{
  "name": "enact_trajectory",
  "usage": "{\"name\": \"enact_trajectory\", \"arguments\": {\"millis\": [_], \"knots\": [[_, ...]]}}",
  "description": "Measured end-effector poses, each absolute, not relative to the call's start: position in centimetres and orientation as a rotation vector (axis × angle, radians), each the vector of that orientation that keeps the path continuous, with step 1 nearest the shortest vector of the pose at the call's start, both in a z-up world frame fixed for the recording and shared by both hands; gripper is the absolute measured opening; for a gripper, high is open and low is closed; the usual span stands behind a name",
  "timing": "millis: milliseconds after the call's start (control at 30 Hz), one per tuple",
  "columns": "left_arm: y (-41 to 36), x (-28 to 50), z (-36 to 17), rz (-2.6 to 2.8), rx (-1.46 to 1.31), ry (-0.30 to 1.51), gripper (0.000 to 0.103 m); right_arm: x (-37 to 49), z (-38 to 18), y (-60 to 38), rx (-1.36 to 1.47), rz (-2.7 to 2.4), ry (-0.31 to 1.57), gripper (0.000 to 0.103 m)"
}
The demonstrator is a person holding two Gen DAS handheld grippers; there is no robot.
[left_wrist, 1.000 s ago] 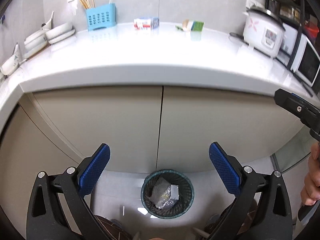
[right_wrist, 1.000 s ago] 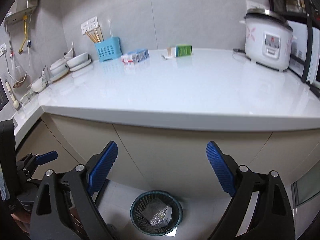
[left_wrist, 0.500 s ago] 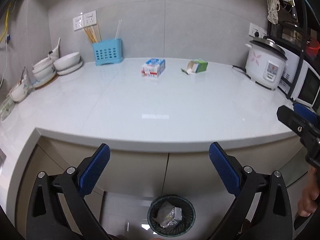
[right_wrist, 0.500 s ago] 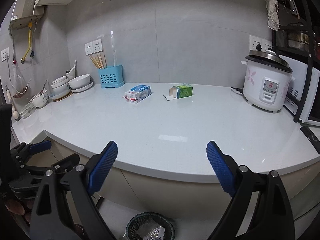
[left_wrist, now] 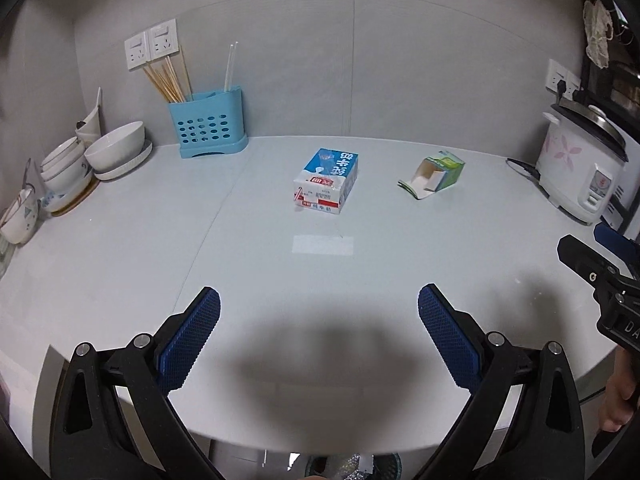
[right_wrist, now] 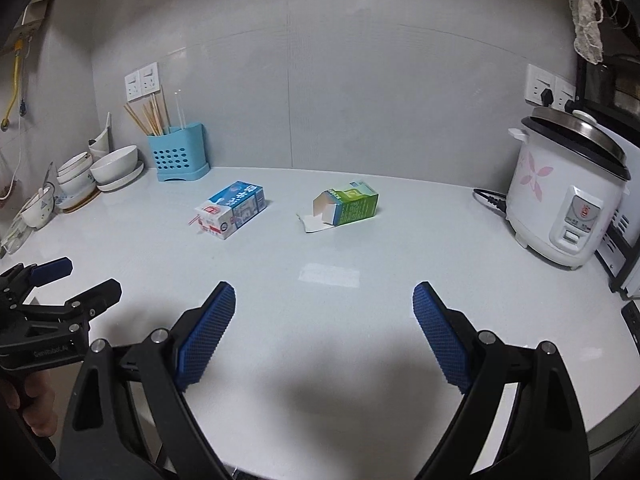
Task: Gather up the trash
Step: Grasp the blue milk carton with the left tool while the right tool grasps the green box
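Note:
A blue and white milk carton (left_wrist: 326,181) lies on its side on the white counter (left_wrist: 120,248), with an opened green box (left_wrist: 434,174) to its right. Both also show in the right wrist view, the carton (right_wrist: 232,209) left of the green box (right_wrist: 346,208). My left gripper (left_wrist: 319,312) is open and empty above the counter's front part, well short of the carton. My right gripper (right_wrist: 324,308) is open and empty, well short of the green box. The mesh trash bin (left_wrist: 354,466) with foil inside peeks out below the counter edge.
A blue utensil holder (left_wrist: 206,126) with chopsticks and stacked white bowls (left_wrist: 114,150) stand at the back left. A white rice cooker (right_wrist: 568,196) stands at the right. Each gripper shows in the other's view, the right one (left_wrist: 600,276) and the left one (right_wrist: 44,312).
Both grippers have risen from down by the trash bin on the floor to above the counter top. Both stay open and empty.

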State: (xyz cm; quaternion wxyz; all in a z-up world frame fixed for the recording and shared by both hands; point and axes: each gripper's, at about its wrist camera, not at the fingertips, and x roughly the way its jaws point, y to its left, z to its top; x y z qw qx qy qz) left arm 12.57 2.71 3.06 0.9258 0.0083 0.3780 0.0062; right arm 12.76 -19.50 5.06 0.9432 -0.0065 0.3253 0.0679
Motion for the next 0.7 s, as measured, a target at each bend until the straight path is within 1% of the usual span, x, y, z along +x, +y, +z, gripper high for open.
{"name": "enact_trajectory", "arguments": {"millis": [367,533,600,700], "knots": [[2.7,28.4,-0.4,0.025,0.020,0.846,0.097,31.8,0.3,-20.2,0.017,0.125,0.791,0.087],[3.2,33.2,-1.4,0.037,0.005,0.879,0.097,36.6,-1.0,-21.2,0.034,0.122,0.820,0.087],[3.1,34.4,-1.5,0.023,0.002,0.890,0.097,37.8,-1.5,-21.2,0.021,0.124,0.830,0.091],[2.4,36.4,-2.4,0.010,0.028,0.924,0.097,39.2,-2.6,-21.3,0.002,0.118,0.844,0.091]]}}
